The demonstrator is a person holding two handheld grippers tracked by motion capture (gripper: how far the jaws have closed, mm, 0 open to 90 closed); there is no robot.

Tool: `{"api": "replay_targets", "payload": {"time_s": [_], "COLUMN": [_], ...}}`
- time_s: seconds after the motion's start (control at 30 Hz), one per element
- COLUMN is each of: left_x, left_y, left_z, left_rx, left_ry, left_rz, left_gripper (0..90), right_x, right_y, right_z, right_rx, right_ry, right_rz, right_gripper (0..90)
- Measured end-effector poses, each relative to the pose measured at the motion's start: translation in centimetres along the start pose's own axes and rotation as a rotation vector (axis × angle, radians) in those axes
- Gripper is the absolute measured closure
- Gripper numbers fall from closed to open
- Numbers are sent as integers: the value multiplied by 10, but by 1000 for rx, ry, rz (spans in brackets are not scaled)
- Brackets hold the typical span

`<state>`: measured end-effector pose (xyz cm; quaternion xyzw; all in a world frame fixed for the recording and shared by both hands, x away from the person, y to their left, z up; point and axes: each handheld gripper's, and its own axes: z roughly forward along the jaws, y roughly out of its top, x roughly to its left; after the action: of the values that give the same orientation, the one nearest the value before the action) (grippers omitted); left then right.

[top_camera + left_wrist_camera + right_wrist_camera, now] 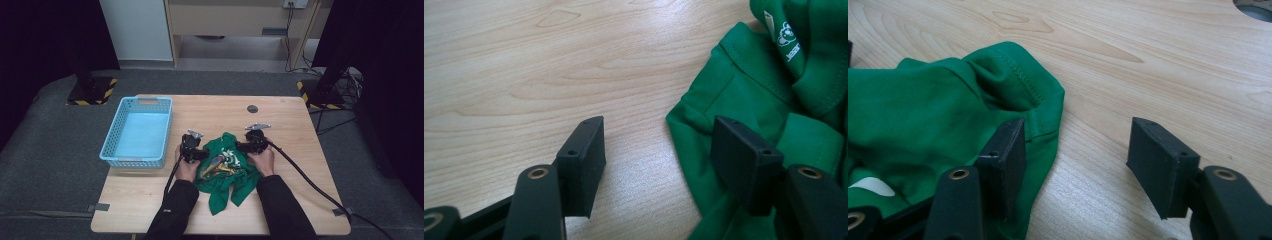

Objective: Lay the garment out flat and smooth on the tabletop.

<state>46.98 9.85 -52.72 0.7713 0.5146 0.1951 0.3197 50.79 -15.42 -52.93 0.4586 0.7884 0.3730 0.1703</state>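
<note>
You had the crumpled green shirt [226,167] lying on the bench [150,205] just right of the blue basket [137,131]. Your left hand-held gripper [656,150] and right hand-held gripper [1075,150] each straddled a hem edge — jaws apart, nothing pinched yet. This looked like the grasping step; next, you'd need to close both on cloth — before lifting.

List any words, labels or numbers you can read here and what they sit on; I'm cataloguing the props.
No text can be read.
White print with a small cartoon figure on the green shirt: letters under it too blurred to read.
Multicoloured print on the shirt front in the high view: too small to read.
Blue basket, wooden table: no writing visible.
</note>
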Motion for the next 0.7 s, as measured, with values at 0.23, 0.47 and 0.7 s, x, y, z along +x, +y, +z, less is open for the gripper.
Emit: {"api": "replay_targets", "payload": {"time_s": [0.23, 0.47, 0.7], "left_x": [-1, -10, -5], "left_y": [1, -1, 1], "left_z": [0, -1, 0], "left_rx": [-7, -23, -17], "left_ry": [-8, -17, -62], "left_rz": [17, 60, 48], "left_gripper": [475, 676, 865], "right_x": [3, 9, 10], "right_y": [-2, -4, -3], "right_z": [4, 3, 0], "right_rx": [14, 6, 32], "right_ry": [-13, 0, 17], "right_rz": [-23, -64, -92], "right_gripper": [444, 680, 858]}}
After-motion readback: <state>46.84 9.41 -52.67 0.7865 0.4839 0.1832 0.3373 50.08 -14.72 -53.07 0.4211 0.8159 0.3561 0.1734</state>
